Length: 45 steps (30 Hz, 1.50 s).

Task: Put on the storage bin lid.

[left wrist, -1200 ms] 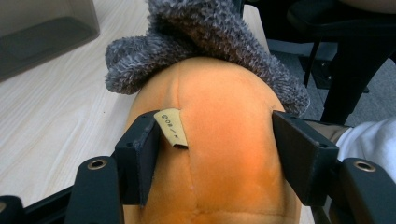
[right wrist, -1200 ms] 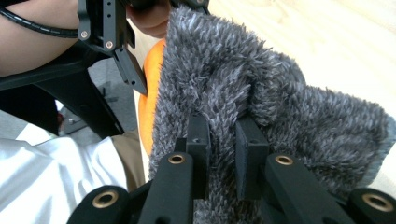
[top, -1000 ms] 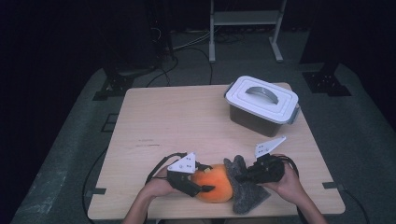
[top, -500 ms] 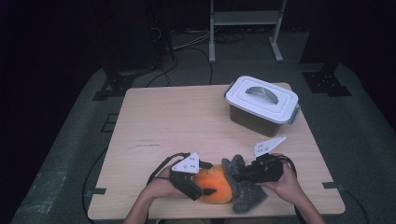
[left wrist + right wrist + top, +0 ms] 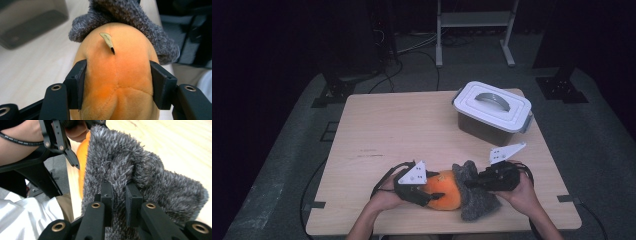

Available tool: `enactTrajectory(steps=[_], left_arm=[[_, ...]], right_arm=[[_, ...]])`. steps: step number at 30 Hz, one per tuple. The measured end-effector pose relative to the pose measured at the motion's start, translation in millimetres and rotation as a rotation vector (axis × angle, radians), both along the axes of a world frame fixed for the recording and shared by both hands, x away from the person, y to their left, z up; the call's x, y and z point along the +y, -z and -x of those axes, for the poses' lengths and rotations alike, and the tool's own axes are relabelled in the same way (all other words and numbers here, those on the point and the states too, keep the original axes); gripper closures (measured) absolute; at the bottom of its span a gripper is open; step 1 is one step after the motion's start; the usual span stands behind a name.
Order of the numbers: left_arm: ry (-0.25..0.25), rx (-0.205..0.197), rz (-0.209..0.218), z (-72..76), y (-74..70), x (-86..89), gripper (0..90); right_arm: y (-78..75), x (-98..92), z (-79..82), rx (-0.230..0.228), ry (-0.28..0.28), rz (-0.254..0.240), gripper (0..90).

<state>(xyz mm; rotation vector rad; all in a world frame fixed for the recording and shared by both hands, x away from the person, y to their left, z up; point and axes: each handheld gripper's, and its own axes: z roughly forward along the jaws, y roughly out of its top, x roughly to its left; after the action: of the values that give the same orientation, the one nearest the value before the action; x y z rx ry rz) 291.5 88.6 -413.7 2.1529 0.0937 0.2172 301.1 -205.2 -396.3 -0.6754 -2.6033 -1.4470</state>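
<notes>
An orange plush toy lies near the table's front edge, with a small leaf-like tag on top. A grey fuzzy cloth is wrapped over its right end. My left gripper has just been closing on the toy, and its pads now press into the orange plush from both sides. My right gripper is shut on a fold of the grey cloth, pinched between its pads. The orange toy shows behind that cloth.
A dark box with a white lid and grey handle stands at the table's back right, and appears blurred in the left gripper view. A white metal rack and cables sit on the floor beyond the table.
</notes>
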Motion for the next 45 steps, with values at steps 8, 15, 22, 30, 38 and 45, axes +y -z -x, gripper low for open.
enactTrajectory(steps=[8, 15, 22, 30, 38, 45], left_arm=[[0.035, 0.016, -0.012, 1.5, 5.9, -0.7, 31.8], [0.036, 0.026, -0.005, 1.0, 6.4, -0.6, 31.2], [0.054, 0.015, -0.013, 2.7, 4.8, -6.8, 31.3], [0.036, 0.063, 0.002, -1.5, 7.7, -2.3, 22.8], [0.042, 0.102, -0.001, -7.4, 10.8, 14.1, 28.1], [0.045, 0.122, 0.007, -10.5, 13.0, 28.6, 28.6]], right_arm=[[4.0, 7.4, 0.7, 0.006, -0.03, 0.014, 79.2], [21.4, -12.3, -6.7, 0.073, 0.0, 0.057, 78.8], [-1.3, -0.3, 0.8, 0.002, -0.025, -0.002, 78.6], [18.9, -4.9, -5.6, 0.06, -0.029, -0.002, 78.7], [36.1, -13.8, -11.4, 0.122, -0.009, 0.009, 78.6], [42.5, -16.1, -15.8, 0.142, 0.013, 0.05, 78.5]])
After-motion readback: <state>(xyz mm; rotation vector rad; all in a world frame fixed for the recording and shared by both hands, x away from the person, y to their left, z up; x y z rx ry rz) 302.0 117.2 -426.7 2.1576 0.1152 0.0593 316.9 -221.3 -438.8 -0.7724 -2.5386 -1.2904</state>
